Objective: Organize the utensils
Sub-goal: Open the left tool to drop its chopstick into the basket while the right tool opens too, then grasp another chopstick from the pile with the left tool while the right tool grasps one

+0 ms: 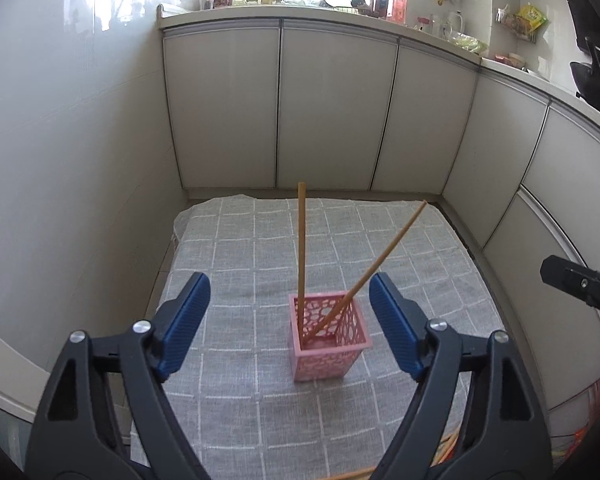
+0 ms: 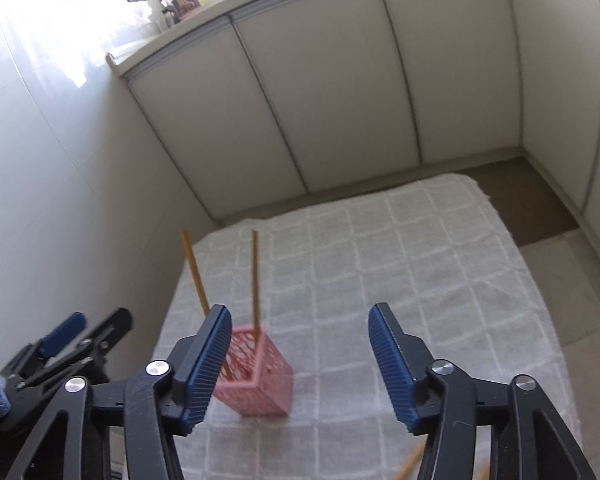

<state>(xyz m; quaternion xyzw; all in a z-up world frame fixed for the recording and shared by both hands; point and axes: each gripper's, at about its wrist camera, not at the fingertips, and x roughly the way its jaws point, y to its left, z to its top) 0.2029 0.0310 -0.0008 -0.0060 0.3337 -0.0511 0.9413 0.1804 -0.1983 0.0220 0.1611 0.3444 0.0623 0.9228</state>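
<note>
Chopsticks (image 1: pixel 301 248): two already stand in the pink holder (image 1: pixel 327 344), centre of the left view on the checked cloth (image 1: pixel 240 240). Both your left tool (image 1: pixel 290 306) and right tool (image 2: pixel 300 340) are released, empty. More sticks (image 1: pixel 446 446) peek bottom edge; grab mid-shaft, drop in vertically.

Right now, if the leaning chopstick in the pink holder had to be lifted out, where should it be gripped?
Grip the leaning chopstick on its bare upper shaft, well above the pink holder, coming from above with pads either side. Its lower end sits inside the holder; the upright chopstick stands apart.
</note>
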